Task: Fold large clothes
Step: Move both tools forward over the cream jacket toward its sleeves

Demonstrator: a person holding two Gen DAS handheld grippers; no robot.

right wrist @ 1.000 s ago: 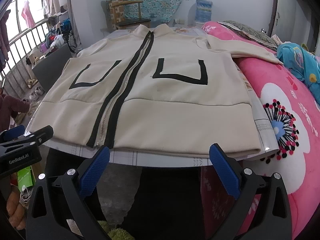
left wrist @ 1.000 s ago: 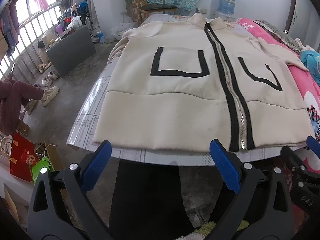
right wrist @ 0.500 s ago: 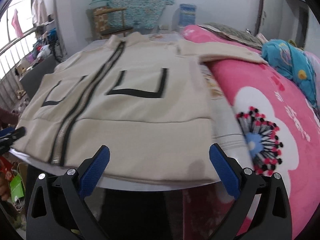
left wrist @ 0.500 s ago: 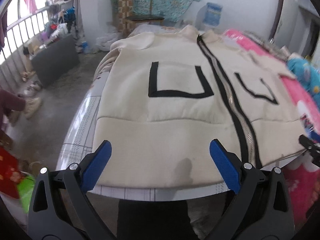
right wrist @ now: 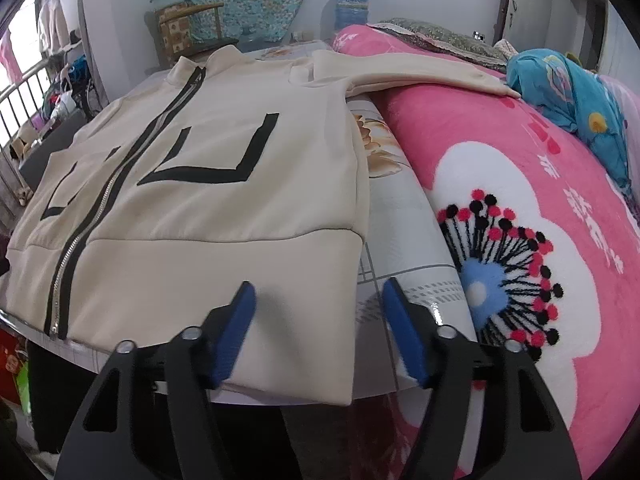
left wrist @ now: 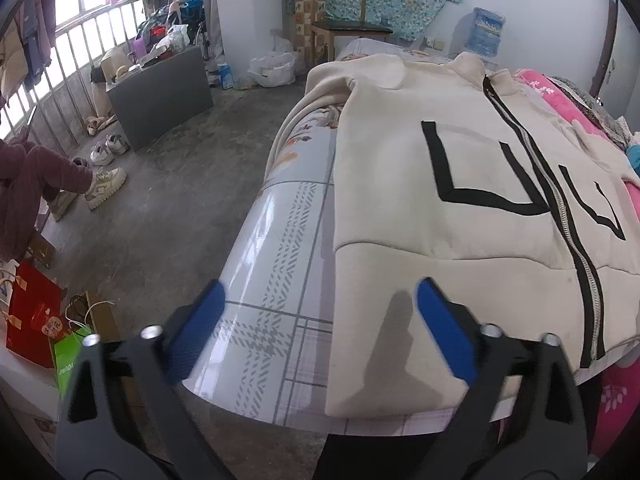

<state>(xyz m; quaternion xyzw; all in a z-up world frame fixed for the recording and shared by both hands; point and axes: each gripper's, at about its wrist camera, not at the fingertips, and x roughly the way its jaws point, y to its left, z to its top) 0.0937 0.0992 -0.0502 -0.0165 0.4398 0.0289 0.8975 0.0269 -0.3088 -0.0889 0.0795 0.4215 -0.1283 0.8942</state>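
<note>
A cream zip-up jacket [left wrist: 460,160] with black pocket outlines lies flat, front up, on the table [left wrist: 280,240]. My left gripper [left wrist: 320,312] hovers over the jacket's bottom-left hem corner. Its jaws are closing, the corner lies between them, and the blue pads [left wrist: 444,320] do not press it. In the right wrist view the jacket [right wrist: 200,208] fills the left half. My right gripper [right wrist: 320,312] straddles the bottom-right hem corner, jaws closing, pads [right wrist: 240,320] apart from the cloth. One sleeve [right wrist: 420,72] stretches onto the pink blanket [right wrist: 520,200].
The table's glossy patterned cover [right wrist: 400,240] shows beside the jacket. A blue garment [right wrist: 568,80] lies on the blanket at the far right. On the floor to the left are a grey box [left wrist: 160,92], shoes, a red bag [left wrist: 32,320] and a seated person's legs [left wrist: 36,176].
Both grippers have slid outward along the hem, the left one leftward and the right one rightward, and came closer to the corners. Their jaws have narrowed, the right pair more.
</note>
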